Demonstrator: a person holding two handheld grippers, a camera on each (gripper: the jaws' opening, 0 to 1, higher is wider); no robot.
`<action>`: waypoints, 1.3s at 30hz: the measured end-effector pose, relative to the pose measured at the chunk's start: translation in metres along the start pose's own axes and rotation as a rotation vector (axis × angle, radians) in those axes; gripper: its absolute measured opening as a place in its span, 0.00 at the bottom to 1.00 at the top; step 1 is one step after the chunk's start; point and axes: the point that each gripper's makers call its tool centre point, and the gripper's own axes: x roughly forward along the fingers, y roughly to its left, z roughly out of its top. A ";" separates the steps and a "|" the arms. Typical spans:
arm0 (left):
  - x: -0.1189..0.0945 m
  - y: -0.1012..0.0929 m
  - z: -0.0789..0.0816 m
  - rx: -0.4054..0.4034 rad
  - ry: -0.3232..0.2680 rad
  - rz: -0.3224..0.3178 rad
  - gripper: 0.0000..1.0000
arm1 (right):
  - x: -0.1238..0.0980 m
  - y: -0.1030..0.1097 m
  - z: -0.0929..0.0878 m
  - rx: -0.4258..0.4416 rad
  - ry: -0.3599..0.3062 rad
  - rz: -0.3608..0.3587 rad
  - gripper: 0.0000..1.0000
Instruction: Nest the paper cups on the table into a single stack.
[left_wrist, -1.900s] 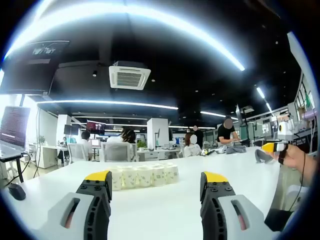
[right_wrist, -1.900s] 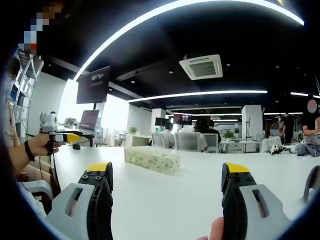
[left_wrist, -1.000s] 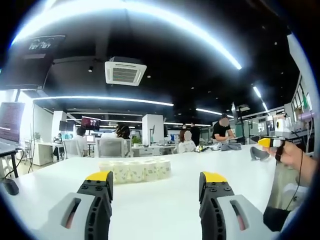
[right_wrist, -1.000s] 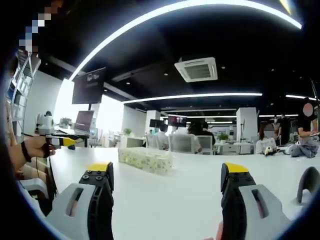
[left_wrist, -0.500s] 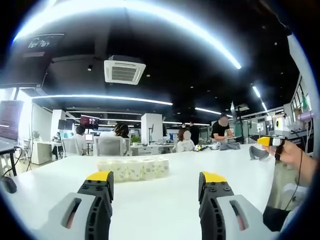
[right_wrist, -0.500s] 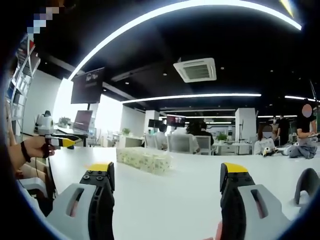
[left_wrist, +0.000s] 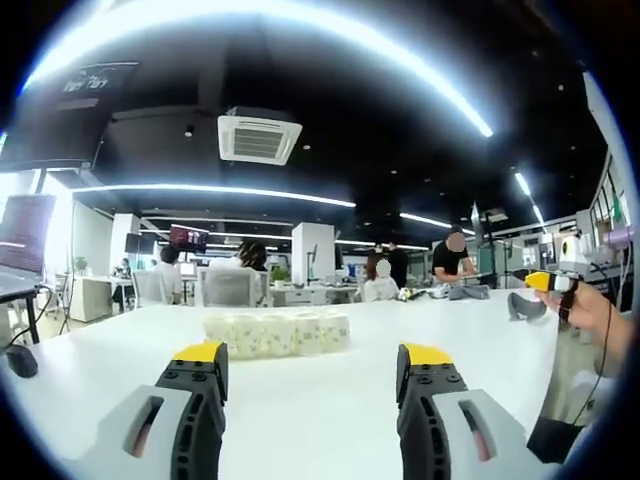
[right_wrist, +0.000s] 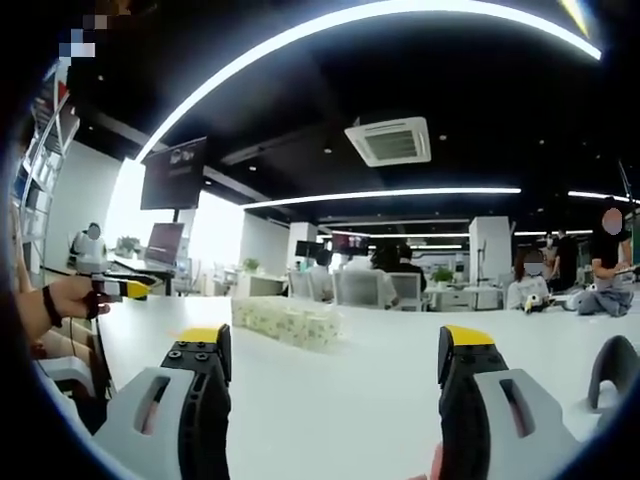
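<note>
Honestly, not much is happening with the cups themselves: over the last couple of seconds the row of white paper cups with a small green print (left_wrist: 277, 334) has kept its place on the white table (left_wrist: 320, 410), and what changes is the framing, since both views drift a bit as the hands carry them. In the left gripper view the row slides slightly up and sideways between the jaws, which reads as camera motion, not cup motion. So the task hasn't really started; nothing is nested yet, and the cups sit well apart from both tools. The left gripper (left_wrist: 312, 362), grey with yellow tips, has its jaws spread wide with nothing between them, and the right gripper (right_wrist: 332, 343) looks the same, released and empty. In the right gripper view the paper cups (right_wrist: 285, 322) sit left of centre, further up the table, and the other tool shows at the far left edge in a person's hand (right_wrist: 68, 297). As for orientation, the group's long axis runs sideways across the left gripper view, roughly parallel to the near table edge, while from the right gripper view it runs at a slant, receding away to the left. Whether each cup stands mouth up or mouth down is too small to tell. The next move probably means closing that gap toward one end of the row.
</note>
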 end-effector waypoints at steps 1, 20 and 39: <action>0.001 0.006 0.000 -0.001 -0.004 0.019 0.73 | 0.000 0.000 0.000 0.002 0.000 0.001 0.88; 0.048 0.063 -0.017 -0.022 0.029 0.052 0.73 | -0.004 -0.006 0.004 0.011 -0.019 -0.005 0.86; 0.114 0.095 -0.040 0.011 0.133 -0.006 0.76 | -0.006 -0.010 0.010 0.020 -0.040 -0.012 0.84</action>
